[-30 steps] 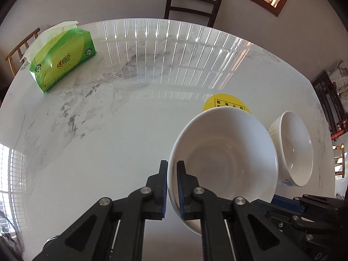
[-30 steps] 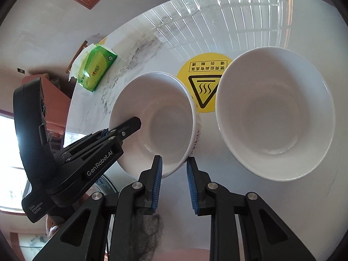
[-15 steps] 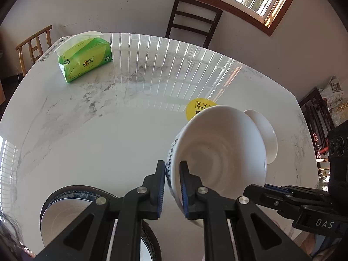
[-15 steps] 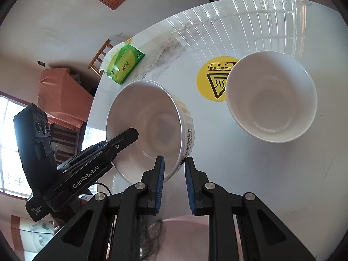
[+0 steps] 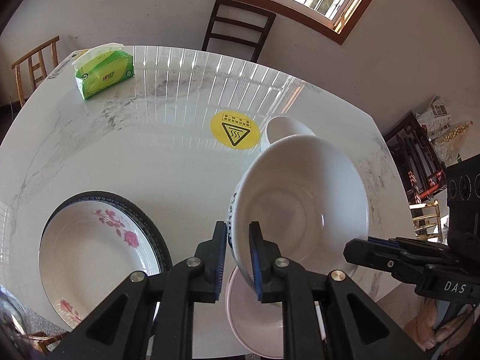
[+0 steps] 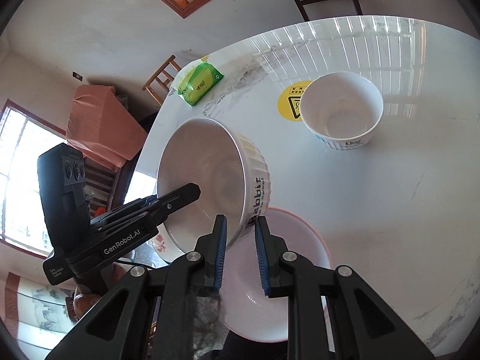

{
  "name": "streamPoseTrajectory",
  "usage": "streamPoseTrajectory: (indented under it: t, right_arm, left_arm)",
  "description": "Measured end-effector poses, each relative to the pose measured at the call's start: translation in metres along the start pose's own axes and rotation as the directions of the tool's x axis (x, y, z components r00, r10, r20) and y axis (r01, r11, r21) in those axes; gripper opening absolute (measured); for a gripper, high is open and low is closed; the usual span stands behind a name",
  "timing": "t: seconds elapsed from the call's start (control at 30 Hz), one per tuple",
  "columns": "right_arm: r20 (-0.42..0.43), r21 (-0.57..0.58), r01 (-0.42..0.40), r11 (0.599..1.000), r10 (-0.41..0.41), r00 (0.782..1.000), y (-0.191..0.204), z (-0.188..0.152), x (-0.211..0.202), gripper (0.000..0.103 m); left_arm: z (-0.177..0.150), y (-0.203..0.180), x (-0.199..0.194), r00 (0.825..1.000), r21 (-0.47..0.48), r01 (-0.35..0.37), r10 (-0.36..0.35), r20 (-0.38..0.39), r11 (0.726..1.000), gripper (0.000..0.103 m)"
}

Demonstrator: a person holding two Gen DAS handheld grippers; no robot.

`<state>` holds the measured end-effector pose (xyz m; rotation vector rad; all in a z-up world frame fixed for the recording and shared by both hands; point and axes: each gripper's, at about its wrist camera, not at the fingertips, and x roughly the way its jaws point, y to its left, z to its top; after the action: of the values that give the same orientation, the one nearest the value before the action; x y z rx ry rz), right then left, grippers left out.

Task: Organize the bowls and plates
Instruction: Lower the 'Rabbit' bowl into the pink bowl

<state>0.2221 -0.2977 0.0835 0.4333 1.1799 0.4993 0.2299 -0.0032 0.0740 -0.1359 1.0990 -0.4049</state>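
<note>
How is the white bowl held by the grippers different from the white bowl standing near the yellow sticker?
The held bowl is tilted and lifted, while the standing bowl sits upright on the table. The held bowl reads "Rabbit"; the standing bowl reads "Dog". Only the held bowl has gripper pads on its rim. Both are white, ribbed and empty.

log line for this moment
white bowl: lifted, tilted, by pink bowl | right gripper: shut on white bowl | left gripper: holds it, fingers just opening a little

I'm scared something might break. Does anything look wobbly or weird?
Yes: the white bowl is tipped steeply in the air, pinched at its rim by the left gripper and the right gripper. No cracks or spills show.
</note>
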Motion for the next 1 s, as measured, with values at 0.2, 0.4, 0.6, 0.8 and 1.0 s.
streamPoseTrajectory:
  t: [0.2, 0.4, 0.6, 0.8, 1.0]
  right_arm:
    - [-0.010, -0.016, 0.001, 1.000, -0.001, 1.000, -0.003, -0.032, -0.011, 0.019]
    - [-0.040, -0.007, 0.007, 1.000, -0.007, 0.999, -0.015, -0.052, -0.007, 0.019]
    - [-0.062, 0.012, 0.017, 1.000, -0.017, 0.998, -0.029, -0.066, -0.003, 0.019]
    - [-0.080, 0.018, 0.024, 1.000, -0.023, 0.997, -0.038, -0.070, 0.003, 0.019]
    - [-0.091, 0.021, 0.021, 1.000, -0.019, 0.996, -0.042, -0.068, 0.009, 0.019]
  left_arm:
    - [-0.029, -0.021, -0.010, 1.000, 0.047, -0.012, 0.013, -0.007, 0.999, 0.016]
    - [-0.050, -0.030, 0.000, 0.998, 0.066, -0.030, 0.034, -0.050, 0.997, 0.016]
    - [-0.066, -0.036, 0.019, 0.993, 0.086, -0.050, 0.059, -0.104, 0.995, 0.016]
    - [-0.071, -0.038, 0.031, 0.989, 0.090, -0.063, 0.074, -0.132, 0.994, 0.016]
    - [-0.074, -0.037, 0.040, 0.983, 0.098, -0.078, 0.093, -0.157, 0.992, 0.016]
